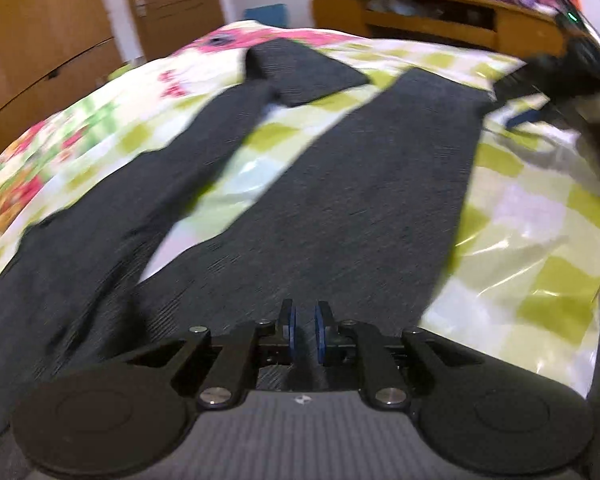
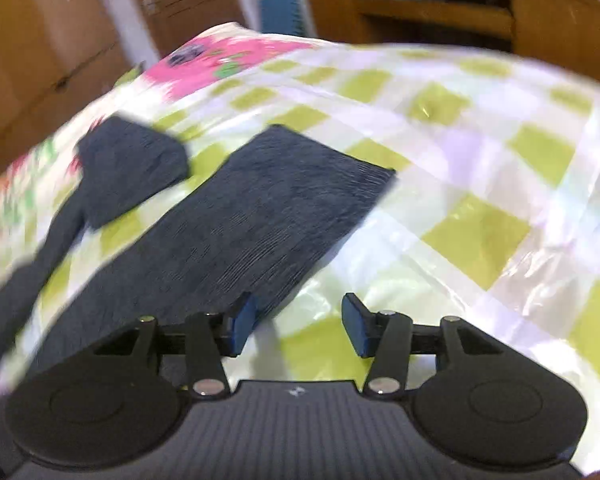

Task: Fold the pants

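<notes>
Dark grey pants (image 1: 340, 184) lie spread on a bed, legs pointing away, the left leg's end folded back on itself (image 1: 300, 72). My left gripper (image 1: 305, 334) hovers over the upper part of the pants, its blue pads a narrow gap apart with nothing between them. In the right wrist view the pants (image 2: 260, 216) lie left of centre. My right gripper (image 2: 298, 326) is open and empty, its left pad (image 2: 242, 322) over the right edge of the right leg. The right gripper also shows in the left wrist view (image 1: 580, 52) at the far right.
The bed has a glossy green-and-white checked cover (image 1: 540, 240) with pink flowers at the far end (image 2: 204, 60). A wooden shelf unit (image 1: 432, 12) stands behind the bed, wooden wardrobes (image 1: 40, 40) to the left. Both views are motion-blurred.
</notes>
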Available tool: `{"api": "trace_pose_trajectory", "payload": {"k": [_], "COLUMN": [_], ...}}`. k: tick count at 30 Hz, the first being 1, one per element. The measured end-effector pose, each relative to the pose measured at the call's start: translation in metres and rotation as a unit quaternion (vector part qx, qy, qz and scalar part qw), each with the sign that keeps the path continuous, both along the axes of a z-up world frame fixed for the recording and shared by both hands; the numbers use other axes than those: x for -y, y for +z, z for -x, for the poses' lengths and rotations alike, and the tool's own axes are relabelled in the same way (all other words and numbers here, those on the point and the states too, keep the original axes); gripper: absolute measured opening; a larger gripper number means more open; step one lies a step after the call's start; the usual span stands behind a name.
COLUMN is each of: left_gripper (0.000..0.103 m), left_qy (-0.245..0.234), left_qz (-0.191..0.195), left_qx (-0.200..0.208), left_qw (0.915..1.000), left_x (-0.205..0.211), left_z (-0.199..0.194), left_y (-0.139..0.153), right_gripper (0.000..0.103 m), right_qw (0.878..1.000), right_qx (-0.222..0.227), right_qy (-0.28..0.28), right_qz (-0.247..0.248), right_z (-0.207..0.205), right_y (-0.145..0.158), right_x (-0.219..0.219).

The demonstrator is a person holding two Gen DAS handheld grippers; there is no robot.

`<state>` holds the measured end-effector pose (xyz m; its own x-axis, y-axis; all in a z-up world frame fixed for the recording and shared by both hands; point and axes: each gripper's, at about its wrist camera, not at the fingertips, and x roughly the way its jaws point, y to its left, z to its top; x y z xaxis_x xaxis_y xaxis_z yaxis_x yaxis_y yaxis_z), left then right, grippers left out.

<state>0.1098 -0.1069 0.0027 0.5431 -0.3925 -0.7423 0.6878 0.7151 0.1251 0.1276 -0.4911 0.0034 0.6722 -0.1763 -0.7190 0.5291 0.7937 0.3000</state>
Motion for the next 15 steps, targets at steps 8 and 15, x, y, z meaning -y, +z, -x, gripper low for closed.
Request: {"api": "trace_pose_trajectory", "payload": {"k": [8, 15], "left_gripper": [0.030, 0.031], "left_qy": [-0.008, -0.009], "left_qz": [-0.026, -0.012], "left_qx": [-0.007, -0.009], "left_qw": [0.9996, 0.9998], "left_x": [0.038, 0.047], "left_z": [-0.004, 0.002], "left_y": [-0.008, -0.003], "right_gripper": [0.034, 0.004], "right_qw": [0.992, 0.985], "right_qx": [0.080, 0.116], "right_qy": [-0.043, -0.046], "right_qz": [-0.093, -0.119], "right_z": [-0.024, 0.016], "right_y": [-0.025, -0.005], "right_x": [0.050, 0.070]}}
